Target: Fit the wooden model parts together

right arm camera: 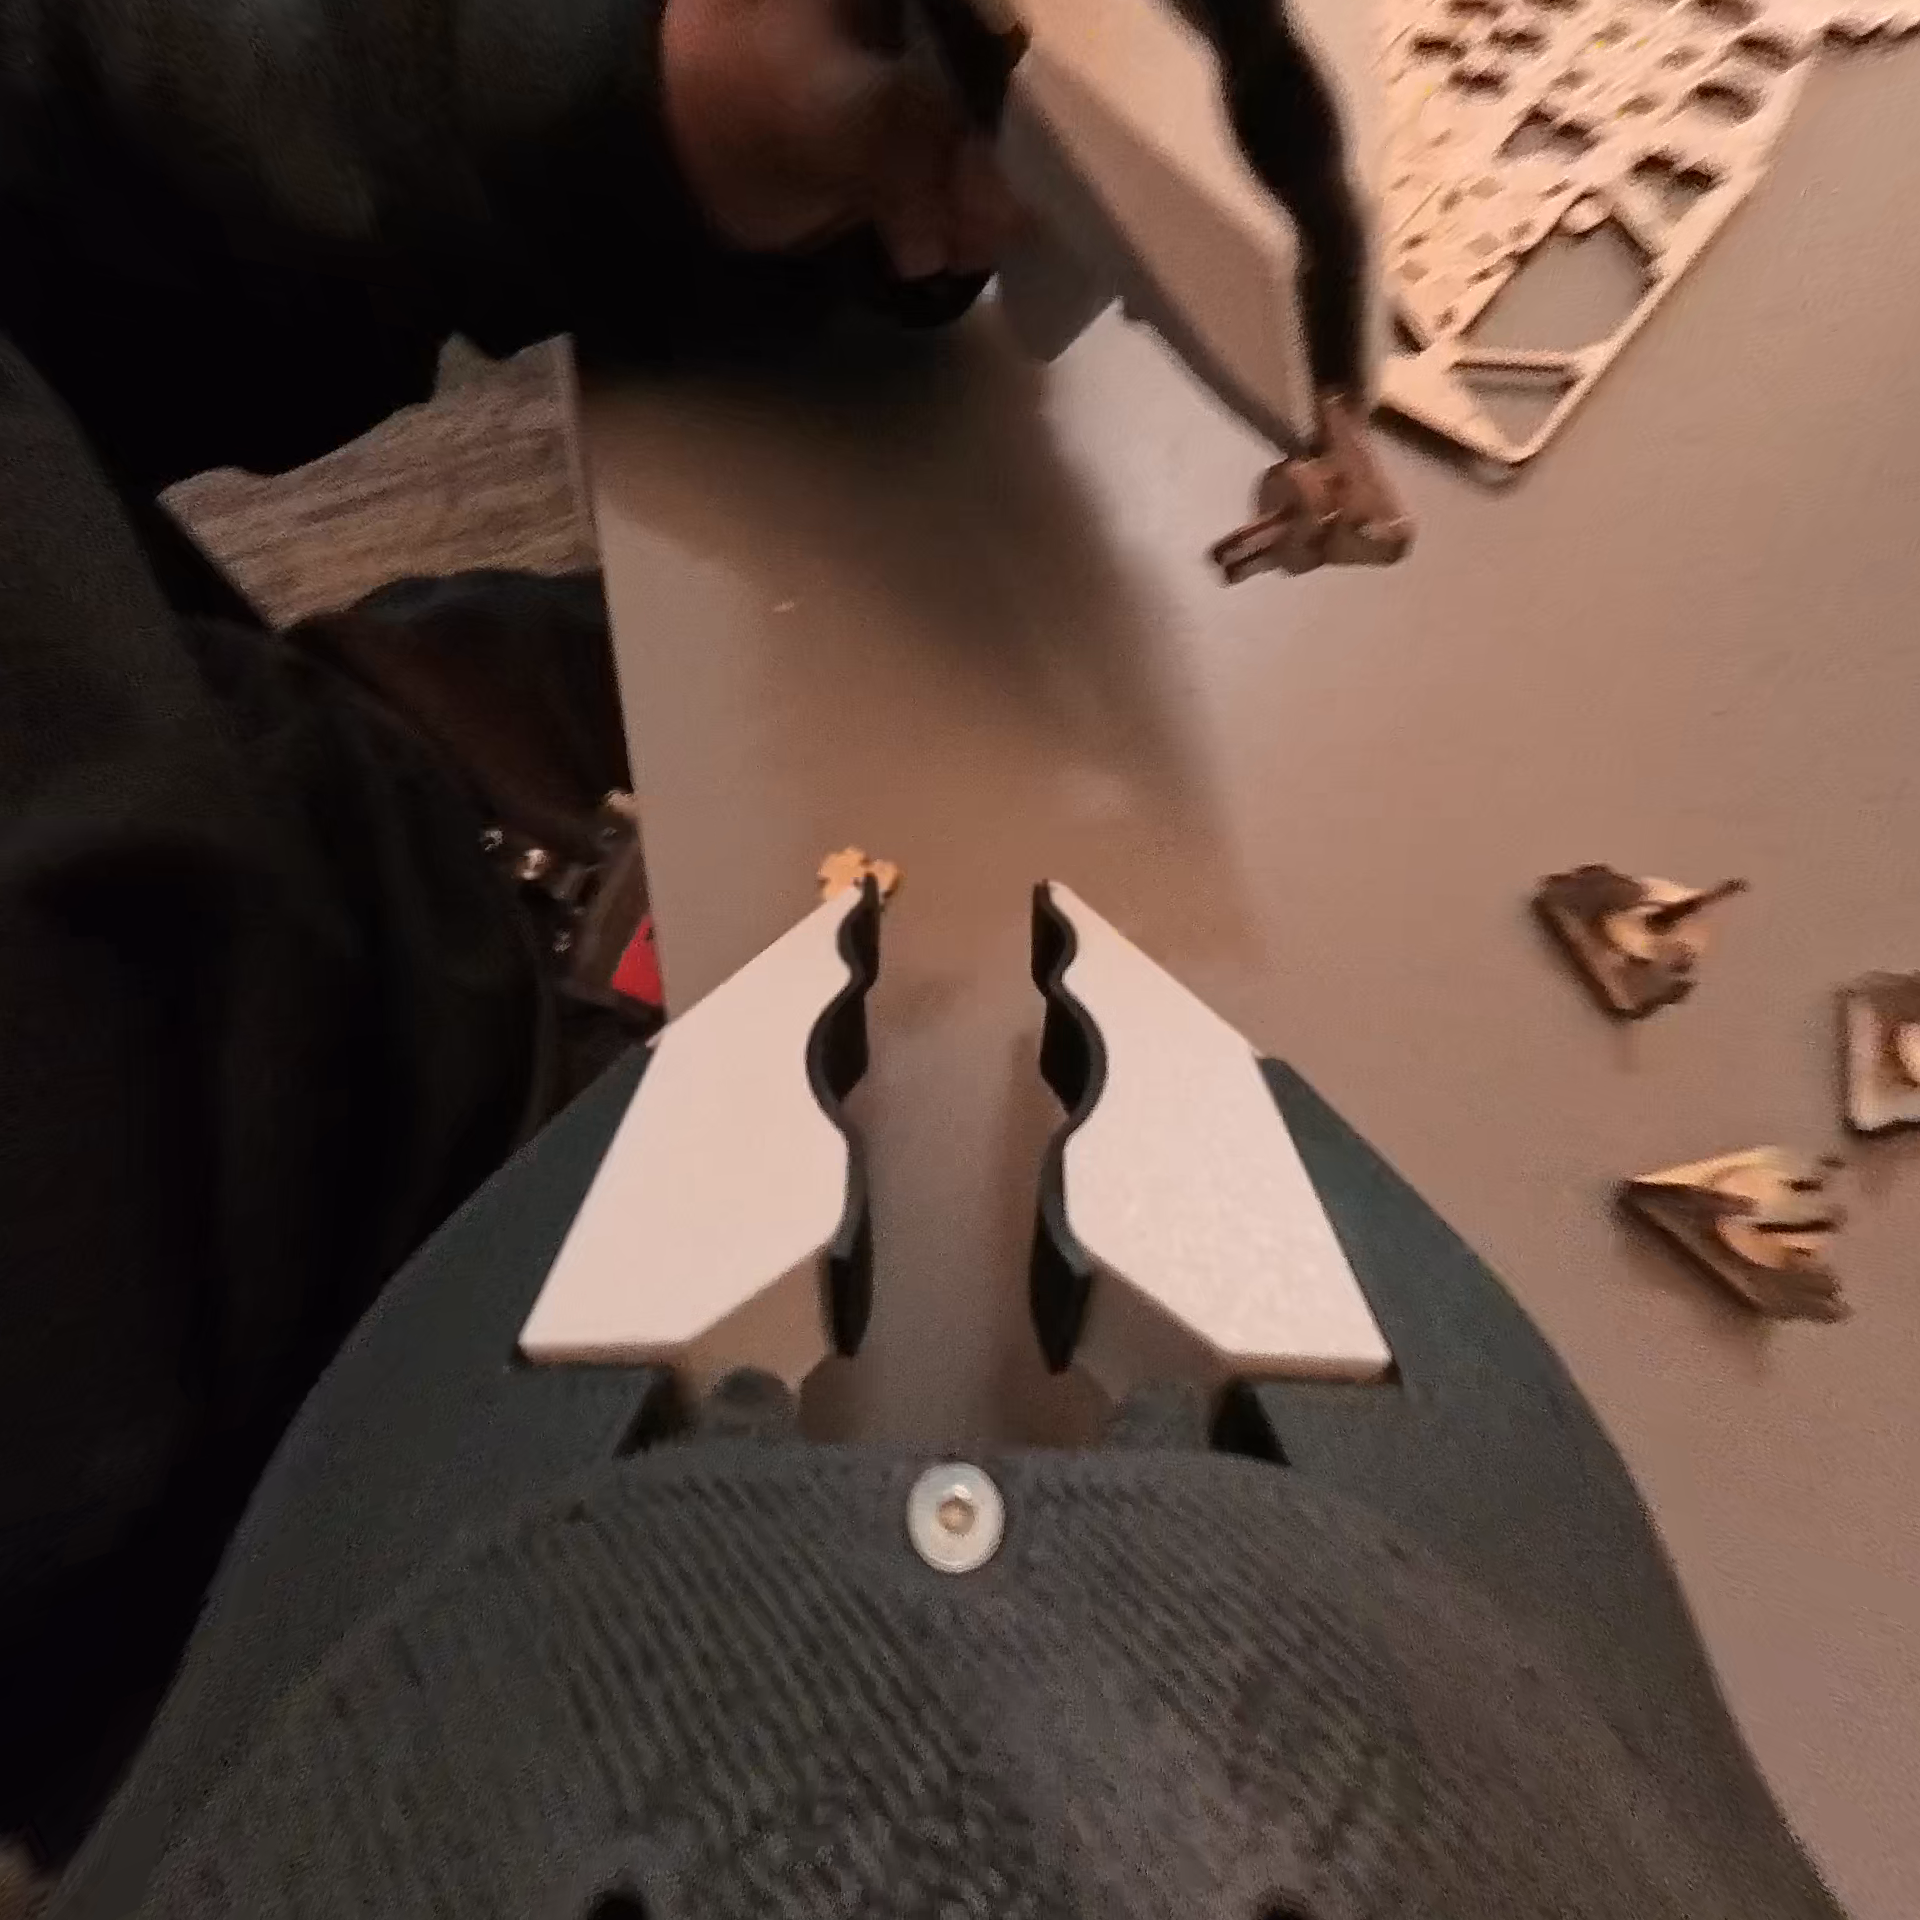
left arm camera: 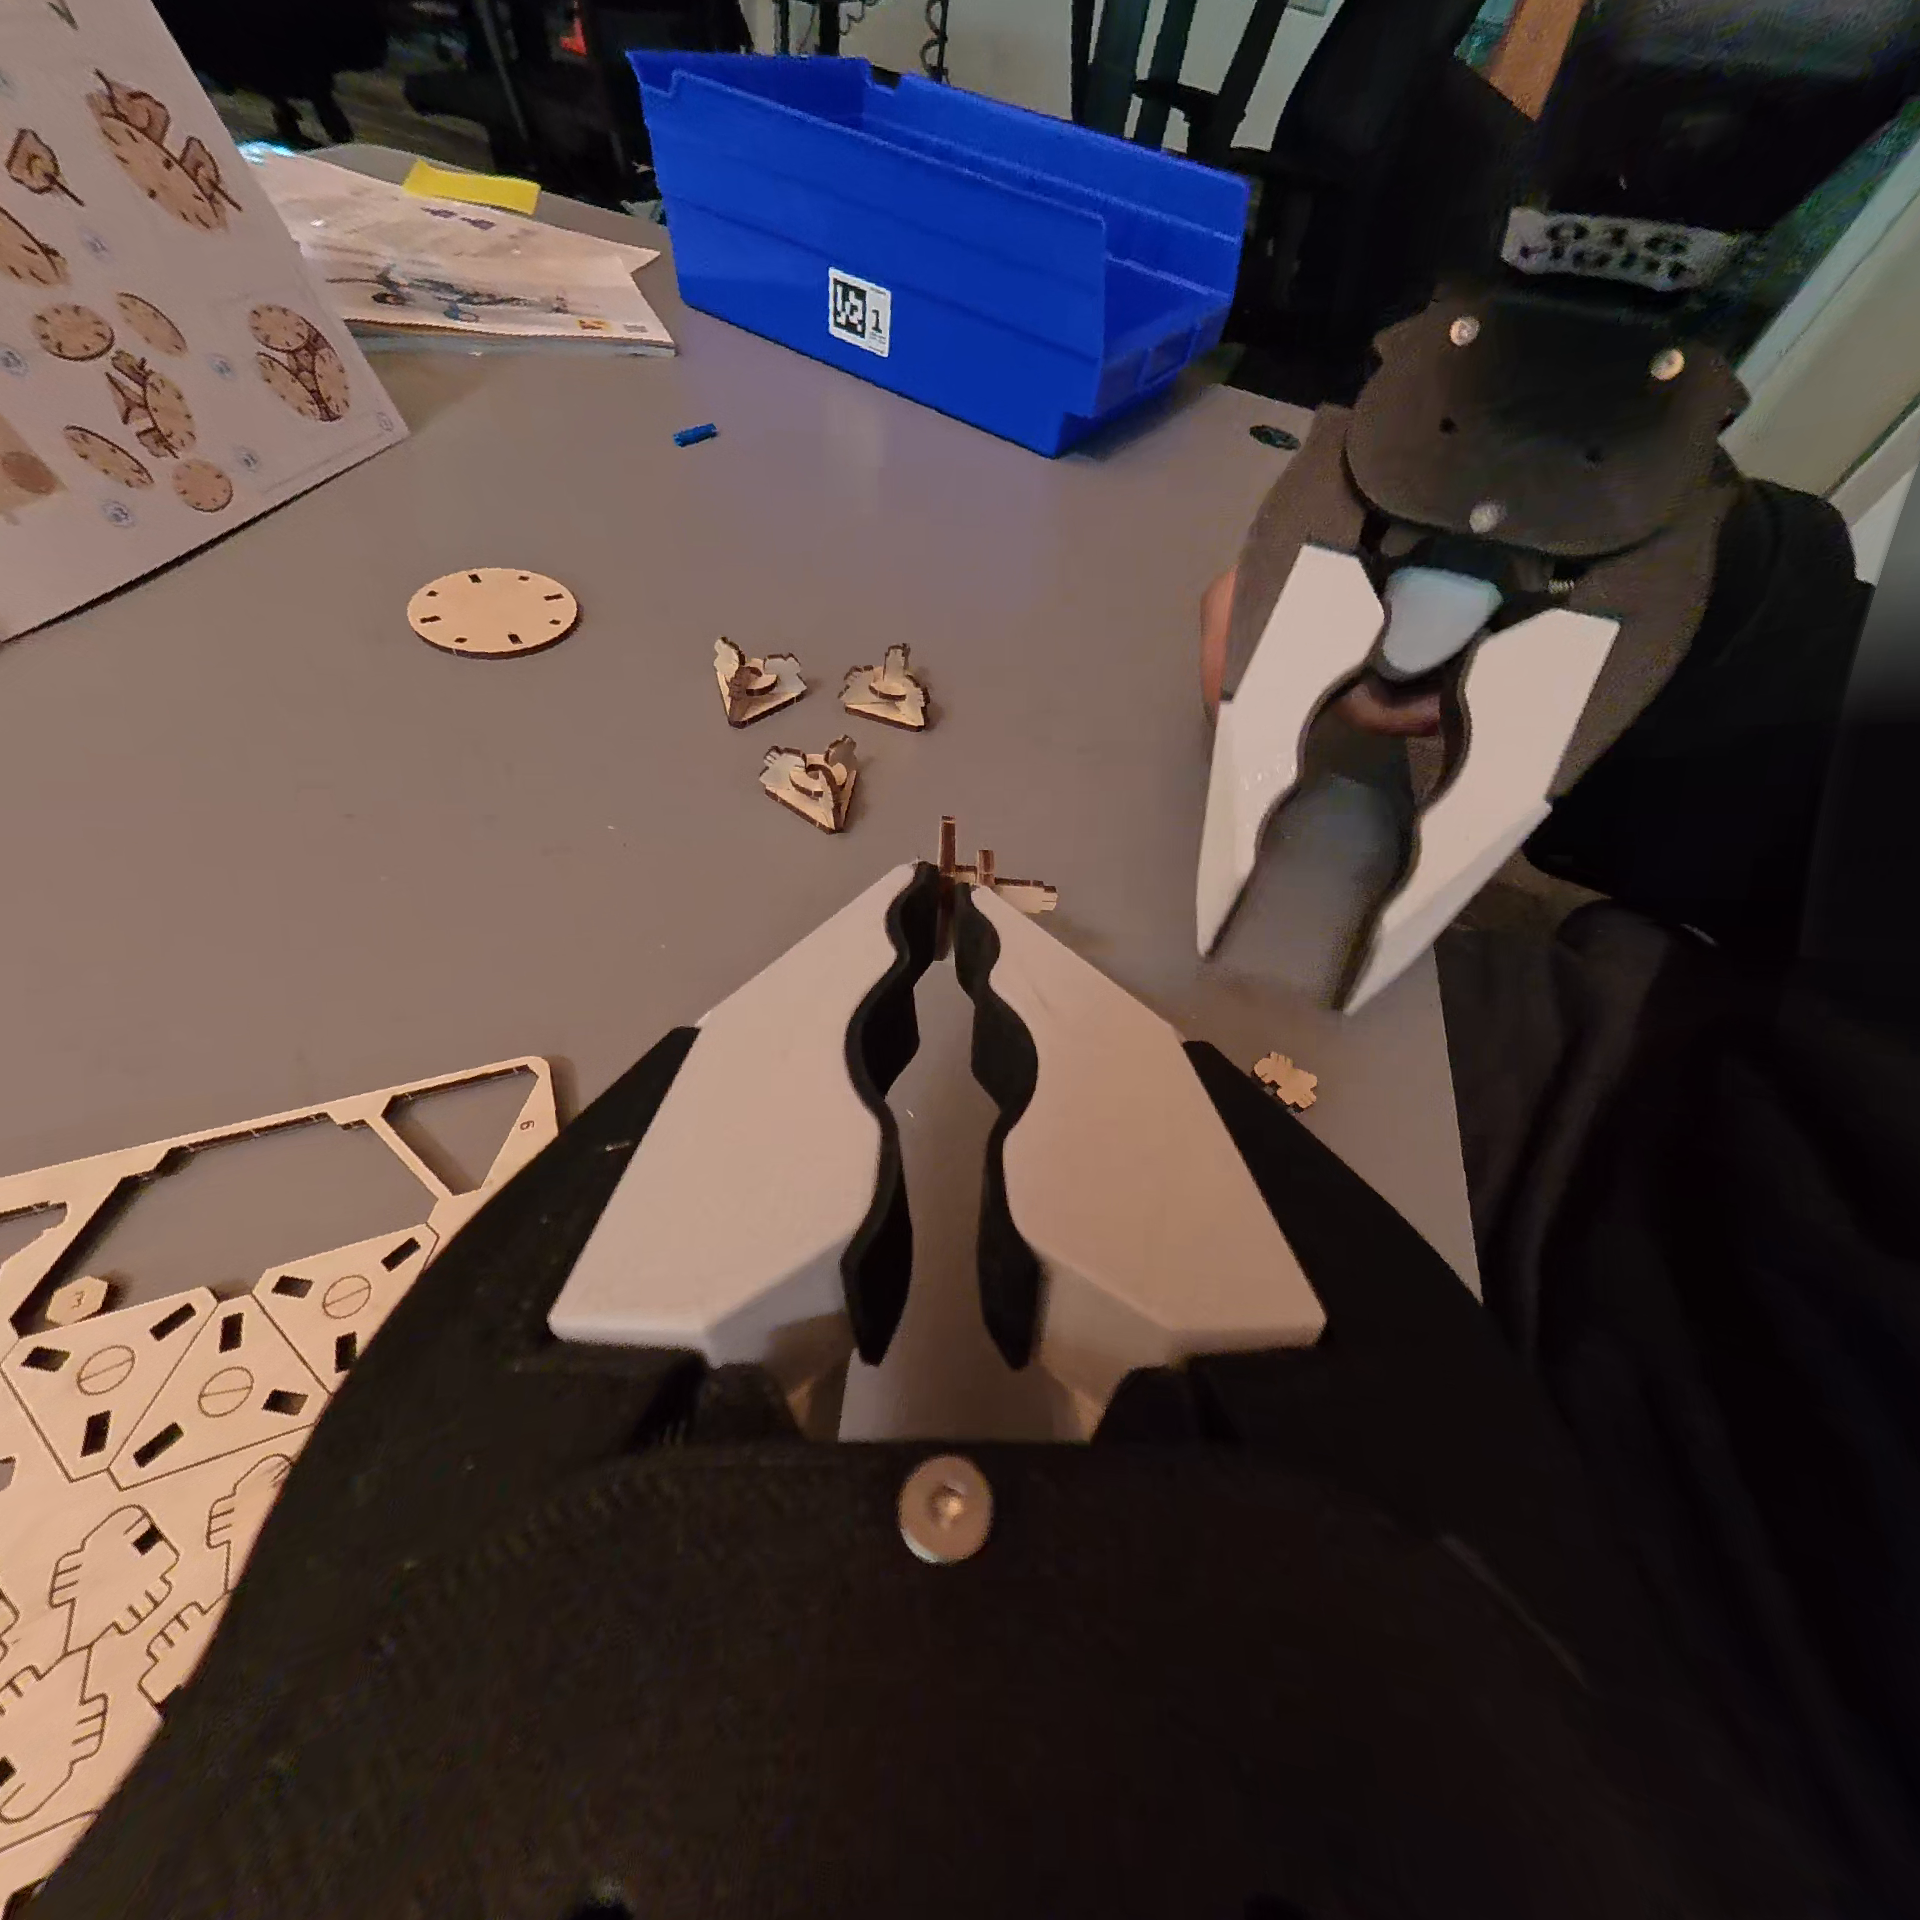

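Note:
My left gripper is shut on a small wooden puzzle assembly. A thin upright part of it is pinched between the pads, low over the grey table. The right wrist view shows the same assembly at the left gripper's tips. My right gripper is open and empty, just above the table near its front edge; it also shows in the left wrist view. A small loose wooden piece lies just beyond its left fingertip; the left wrist view shows it too.
Three small triangular wooden assemblies and a round wooden disc lie on the table. A laser-cut wooden sheet lies at the left front. A blue bin, instruction sheets and a small blue peg are farther back. Tip to tip, the grippers are about 9 cm apart. The round wooden disc is about equally far from each gripper, around 25 cm.

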A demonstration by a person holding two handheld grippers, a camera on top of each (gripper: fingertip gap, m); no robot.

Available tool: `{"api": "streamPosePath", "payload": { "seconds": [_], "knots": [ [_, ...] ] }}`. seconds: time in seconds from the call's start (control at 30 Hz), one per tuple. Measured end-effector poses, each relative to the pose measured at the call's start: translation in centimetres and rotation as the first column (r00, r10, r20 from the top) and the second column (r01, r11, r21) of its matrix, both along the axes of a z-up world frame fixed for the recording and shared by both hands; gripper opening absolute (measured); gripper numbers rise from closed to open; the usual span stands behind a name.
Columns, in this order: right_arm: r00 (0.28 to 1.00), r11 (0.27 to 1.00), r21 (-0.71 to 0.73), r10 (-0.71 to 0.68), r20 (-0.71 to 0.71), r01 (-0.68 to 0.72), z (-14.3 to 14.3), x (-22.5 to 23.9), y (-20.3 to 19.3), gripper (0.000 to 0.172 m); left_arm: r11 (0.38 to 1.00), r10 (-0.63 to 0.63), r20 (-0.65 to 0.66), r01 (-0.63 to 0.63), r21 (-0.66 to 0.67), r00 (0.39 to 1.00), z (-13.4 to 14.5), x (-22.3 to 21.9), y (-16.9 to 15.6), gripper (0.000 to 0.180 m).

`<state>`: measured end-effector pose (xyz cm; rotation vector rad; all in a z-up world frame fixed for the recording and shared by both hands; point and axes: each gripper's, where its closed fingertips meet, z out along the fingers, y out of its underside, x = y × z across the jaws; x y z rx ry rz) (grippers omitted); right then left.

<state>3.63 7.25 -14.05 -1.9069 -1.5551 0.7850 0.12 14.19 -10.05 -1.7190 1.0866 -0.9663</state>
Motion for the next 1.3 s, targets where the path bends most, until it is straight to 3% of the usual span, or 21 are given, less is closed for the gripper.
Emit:
{"api": "streamPosePath", "payload": {
  "seconds": [0.2,0.47,0.57,0.73,0.87,1.03,1.17,1.2,1.3],
  "knots": [
    [0.992,0.998,0.019,0.063,0.105,-0.065,-2.4,-1.0,-1.9,0.039,1.000,-0.010,-0.003,0.010,-0.014,1.000,-0.2,0.0,0.0,0.000],
    [0.981,0.977,-0.101,0.191,0.033,-0.187,-1.5,-1.7,-5.2,0.033,1.000,-0.018,-0.005,0.018,-0.019,1.000,-0.3,0.0,0.0,0.000],
    [0.991,0.990,-0.046,0.135,-0.001,-0.135,-0.7,-1.8,-3.7,0.031,1.000,-0.023,-0.005,0.023,-0.019,1.000,-0.3,0.0,-0.1,0.000],
    [0.991,0.992,0.005,0.128,0.040,-0.128,-1.8,-1.6,-2.9,0.029,0.999,-0.027,-0.007,0.027,-0.022,1.000,-0.4,0.1,-0.1,0.000],
    [0.989,0.988,0.058,0.143,0.049,-0.146,-2.4,-2.1,-2.8,0.013,0.998,-0.043,-0.010,0.042,-0.042,0.999,-0.6,0.2,-0.3,0.000],
    [0.987,0.987,0.054,0.149,0.053,-0.152,-2.4,-2.0,-2.6,0.011,0.952,-0.146,0.028,0.148,-0.269,0.989,-1.6,0.8,-1.6,0.000],
    [0.995,0.992,0.078,0.096,0.017,-0.097,-1.3,-1.1,-1.1,0.011,0.805,-0.190,0.031,0.174,-0.568,0.981,-3.9,1.0,-2.8,0.000],
    [0.997,0.993,0.088,0.075,-0.002,-0.075,-0.8,-0.8,-0.6,0.011,0.788,-0.200,0.004,0.163,-0.594,0.980,-4.5,1.1,-3.0,0.000],
    [0.998,0.994,0.106,0.025,-0.056,-0.019,0.5,0.2,0.7,0.011,0.817,-0.185,-0.070,0.114,-0.565,0.980,-5.2,1.1,-2.8,0.006]
  ]
}}
